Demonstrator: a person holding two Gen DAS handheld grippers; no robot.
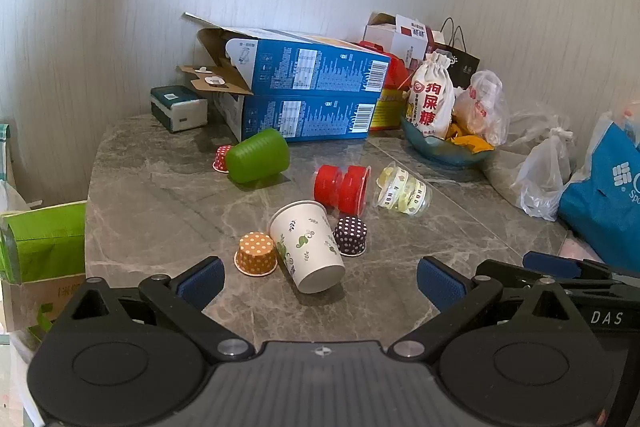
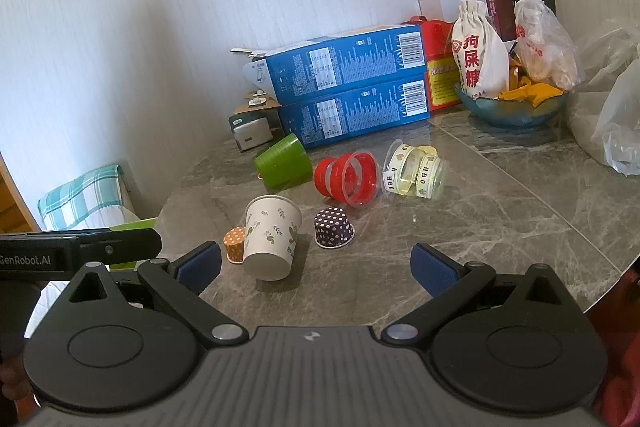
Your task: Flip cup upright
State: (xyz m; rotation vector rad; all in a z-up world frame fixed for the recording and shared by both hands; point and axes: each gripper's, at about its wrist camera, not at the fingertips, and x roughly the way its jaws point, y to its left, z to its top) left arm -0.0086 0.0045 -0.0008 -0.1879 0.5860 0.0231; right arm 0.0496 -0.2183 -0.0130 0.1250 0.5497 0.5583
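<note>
Both your tools, left (image 1: pixel 320 283) and right (image 2: pixel 316 267), gape wide with nothing held; the white paper cup (image 1: pixel 306 245) lies tipped, seemingly against the orange cup (image 1: pixel 256 254), on the bench (image 1: pixel 160 207).

Paper cup (image 1: pixel 307 245) hemmed by orange liner (image 1: pixel 256 253) & dotted liner (image 1: pixel 350 235); near side free.

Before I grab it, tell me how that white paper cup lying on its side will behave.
The paper cup looks thin-walled, so a hard squeeze would probably dent it. Lying on its side on the smooth table, it will likely roll in a curve if nudged. It appears empty, so probably very light.
</note>
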